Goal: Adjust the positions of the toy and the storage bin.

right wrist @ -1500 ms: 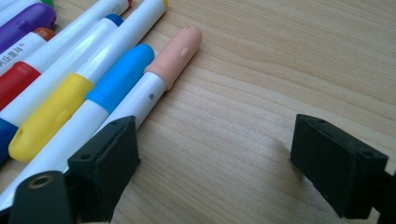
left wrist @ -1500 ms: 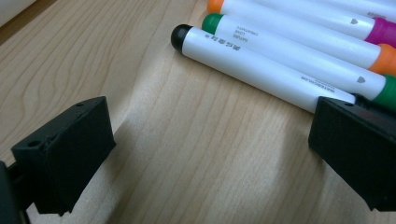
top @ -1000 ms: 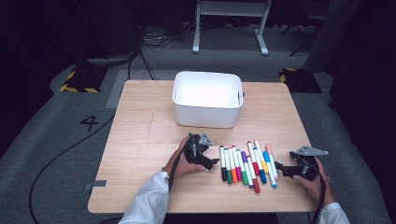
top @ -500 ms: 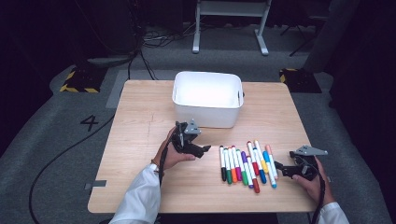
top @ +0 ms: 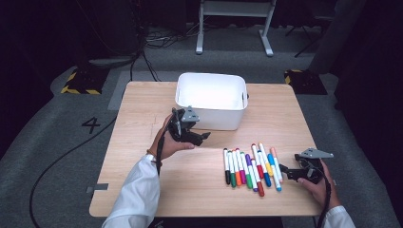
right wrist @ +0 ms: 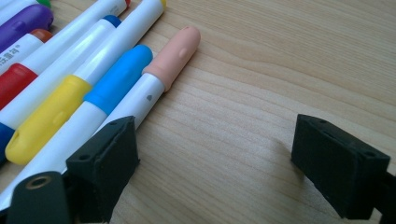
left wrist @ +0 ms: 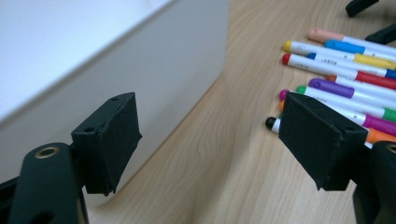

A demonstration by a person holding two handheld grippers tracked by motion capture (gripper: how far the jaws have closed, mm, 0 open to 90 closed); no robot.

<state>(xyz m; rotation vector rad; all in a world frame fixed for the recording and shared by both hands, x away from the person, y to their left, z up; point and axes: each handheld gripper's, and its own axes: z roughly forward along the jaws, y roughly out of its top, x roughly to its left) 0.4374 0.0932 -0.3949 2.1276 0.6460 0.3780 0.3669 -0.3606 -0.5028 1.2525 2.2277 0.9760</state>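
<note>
Presently the markers (top: 252,165) are laid in a row on the table (top: 142,114), just before the white bin (top: 211,97). Left gripper (top: 202,137), empty, has just narrowed slightly; right gripper (top: 285,170) rests released beside them, presumably for pickup.

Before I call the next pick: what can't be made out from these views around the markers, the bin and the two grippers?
- White bin: floor washed out in high view, contents unreadable; left gripper view cuts off all but its wall.
- Markers: printing too small in high view; far ends cut off in the right gripper view.
- Right gripper: jaws tiny in high view; contact with the peach-capped marker unclear.
- Left gripper: partly hidden by the hand.
</note>
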